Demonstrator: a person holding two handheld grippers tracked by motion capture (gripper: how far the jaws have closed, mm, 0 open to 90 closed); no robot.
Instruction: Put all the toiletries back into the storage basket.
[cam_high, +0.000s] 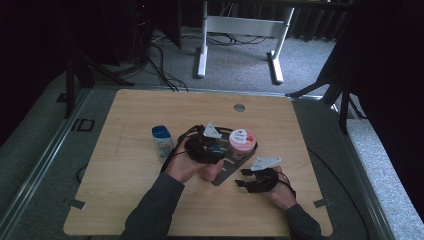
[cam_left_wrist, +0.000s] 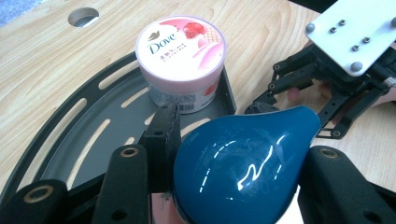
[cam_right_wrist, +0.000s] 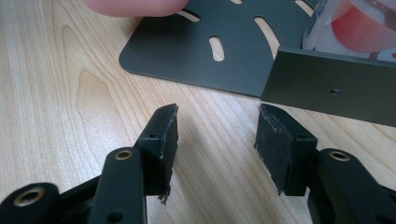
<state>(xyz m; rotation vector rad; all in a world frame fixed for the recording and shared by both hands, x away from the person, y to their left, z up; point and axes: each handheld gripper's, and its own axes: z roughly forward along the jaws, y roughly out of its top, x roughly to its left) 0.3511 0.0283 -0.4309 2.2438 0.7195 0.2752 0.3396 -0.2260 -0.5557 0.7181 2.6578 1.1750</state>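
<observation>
My left gripper (cam_high: 216, 150) is shut on a glossy blue teardrop-shaped cap (cam_left_wrist: 243, 172) with something pink below it, held just above a dark slotted metal tray (cam_left_wrist: 93, 140). A pink Dove tub (cam_left_wrist: 181, 51) stands upright on that tray against its low end wall, just beyond the cap. To the right of the tray my right gripper (cam_high: 245, 182) rests low over the wood, pointing left. Its jaws (cam_right_wrist: 217, 135) stand open with only bare tabletop between them, a short way from the tray's corner (cam_right_wrist: 187, 51) and wall (cam_right_wrist: 327, 88).
A small pale bottle with a blue cap (cam_high: 162, 141) stands upright on the table left of the left hand. A round cable hole (cam_high: 239, 107) sits near the table's far edge. Beyond the table are desk legs and cables on the floor.
</observation>
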